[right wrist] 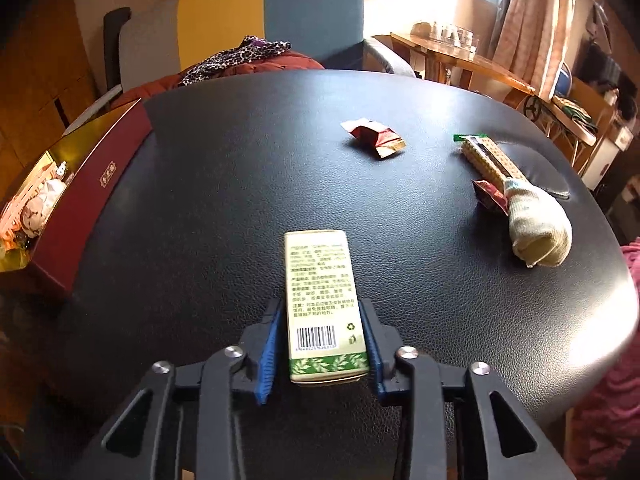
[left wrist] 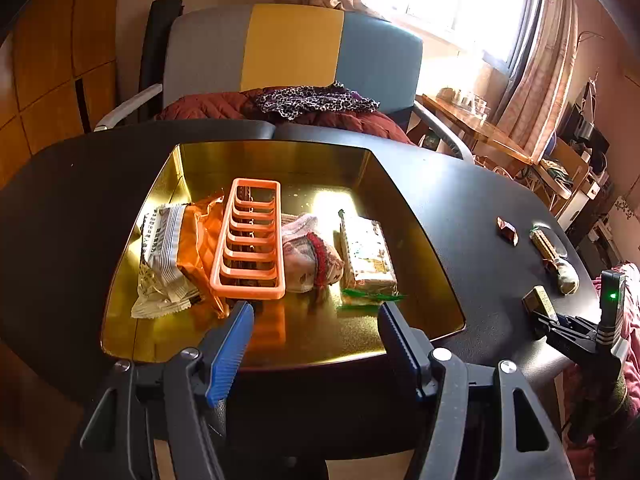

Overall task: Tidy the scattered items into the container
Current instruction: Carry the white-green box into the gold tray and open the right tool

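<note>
A gold-lined box (left wrist: 320, 340), dark red outside (right wrist: 92, 196), sits on the black table. It holds an orange rack (left wrist: 250, 240), an orange and white snack packet (left wrist: 176, 256), a rolled sock (left wrist: 308, 256) and a green-edged packet (left wrist: 368, 258). My left gripper (left wrist: 315, 310) hovers open over the box's near edge with nothing between its fingers. My right gripper (right wrist: 321, 304) is shut on a green and white carton (right wrist: 320, 300) low over the table. A red candy (right wrist: 374, 136), a wafer bar (right wrist: 488, 158) and a pale sock (right wrist: 540, 228) lie scattered to the right.
A second red wrapper (right wrist: 488, 196) peeks from under the pale sock. A chair (left wrist: 292, 48) piled with clothes stands behind the table. A wooden side table (left wrist: 476, 128) and shelves crowd the right. The table's rounded right edge (right wrist: 624, 304) is close to the sock.
</note>
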Demonstrator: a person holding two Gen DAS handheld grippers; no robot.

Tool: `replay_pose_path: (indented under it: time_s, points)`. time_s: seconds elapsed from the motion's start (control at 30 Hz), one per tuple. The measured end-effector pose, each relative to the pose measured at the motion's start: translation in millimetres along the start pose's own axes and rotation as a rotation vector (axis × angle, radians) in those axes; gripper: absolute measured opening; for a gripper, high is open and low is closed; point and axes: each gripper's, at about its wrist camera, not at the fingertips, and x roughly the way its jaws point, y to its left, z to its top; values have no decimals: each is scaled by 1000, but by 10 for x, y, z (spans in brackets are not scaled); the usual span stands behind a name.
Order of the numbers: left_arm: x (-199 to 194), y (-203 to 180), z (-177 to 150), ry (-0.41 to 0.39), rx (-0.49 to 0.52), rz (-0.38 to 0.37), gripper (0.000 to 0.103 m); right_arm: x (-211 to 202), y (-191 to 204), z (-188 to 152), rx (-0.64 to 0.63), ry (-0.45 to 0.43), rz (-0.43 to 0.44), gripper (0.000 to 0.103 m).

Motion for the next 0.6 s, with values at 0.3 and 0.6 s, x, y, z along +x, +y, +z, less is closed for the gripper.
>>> replay_pose_path:
  time_s: [0.3,0.6]
  points:
    - [-68,58,-96,4,-17,-8,66,-8,264,16,-76,5,-20,30]
    - [-176,189,-178,-8,-46,-2,66,-5,758,159,-159,-10,24,30]
